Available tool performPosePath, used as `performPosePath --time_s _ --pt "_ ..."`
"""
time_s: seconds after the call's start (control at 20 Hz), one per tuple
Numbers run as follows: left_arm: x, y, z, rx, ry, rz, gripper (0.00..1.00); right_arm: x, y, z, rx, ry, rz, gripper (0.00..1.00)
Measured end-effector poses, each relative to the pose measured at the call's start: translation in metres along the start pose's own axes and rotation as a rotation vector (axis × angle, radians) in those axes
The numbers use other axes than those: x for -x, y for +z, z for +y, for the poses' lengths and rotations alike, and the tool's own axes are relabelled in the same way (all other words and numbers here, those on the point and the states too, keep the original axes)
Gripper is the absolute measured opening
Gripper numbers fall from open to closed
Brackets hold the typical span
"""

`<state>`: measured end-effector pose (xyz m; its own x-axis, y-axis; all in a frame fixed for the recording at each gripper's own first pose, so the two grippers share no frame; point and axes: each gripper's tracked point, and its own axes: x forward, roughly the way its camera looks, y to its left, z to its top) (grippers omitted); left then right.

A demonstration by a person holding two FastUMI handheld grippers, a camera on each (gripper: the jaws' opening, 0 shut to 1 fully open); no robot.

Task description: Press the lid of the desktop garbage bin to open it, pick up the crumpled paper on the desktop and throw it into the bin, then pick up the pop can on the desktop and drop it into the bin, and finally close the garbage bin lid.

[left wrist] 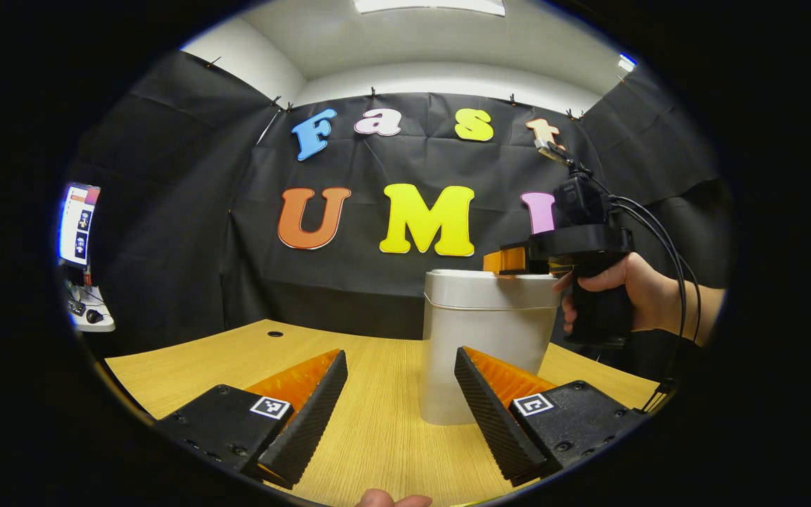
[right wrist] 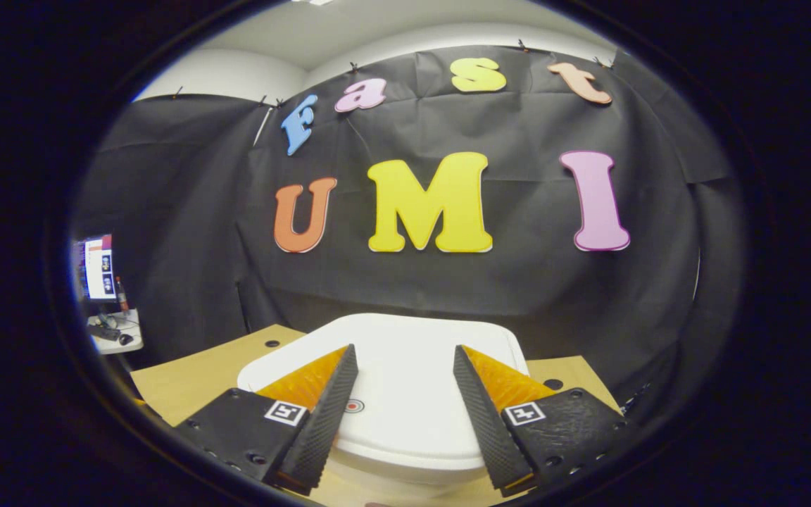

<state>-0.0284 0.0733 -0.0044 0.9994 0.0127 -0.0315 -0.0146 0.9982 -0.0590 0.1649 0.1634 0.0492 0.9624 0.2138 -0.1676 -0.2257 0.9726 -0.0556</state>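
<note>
Right tool (right wrist: 402, 366) above bin lid (right wrist: 412, 422).

Count for you: one garbage bin (left wrist: 479, 338) on the worktop (left wrist: 377, 422), with one lid (right wrist: 405, 394), closed, and one small round mark (right wrist: 354, 405) on that lid. Two tongs: your left tongs (left wrist: 400, 401) with two fingers spread apart, your right tongs (right wrist: 400, 408) with two fingers spread above the lid. One hand (left wrist: 627, 292) holding the right tongs in the left gripper view. Two round holes in the worktop in the right gripper view, one (right wrist: 272, 343) left of the bin, one (right wrist: 552, 384) right. One monitor (left wrist: 78, 224) off to the side. One square marker tag on each finger mount.
</note>
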Motion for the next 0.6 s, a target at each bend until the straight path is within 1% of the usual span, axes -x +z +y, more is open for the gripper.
performPosePath --time_s 0.1,0.35,0.6 --pt "0.001 0.001 -0.002 0.011 -0.001 -0.004 0.99 0.0 0.002 0.0 -0.01 -0.001 0.009 0.88" --pt "0.005 0.003 -0.005 0.024 0.002 -0.006 0.99 0.001 0.002 0.0 -0.006 -0.011 0.015 0.86" --pt "0.015 0.01 -0.009 0.004 0.006 -0.015 0.99 0.009 0.003 0.0 -0.015 -0.05 0.008 0.84"
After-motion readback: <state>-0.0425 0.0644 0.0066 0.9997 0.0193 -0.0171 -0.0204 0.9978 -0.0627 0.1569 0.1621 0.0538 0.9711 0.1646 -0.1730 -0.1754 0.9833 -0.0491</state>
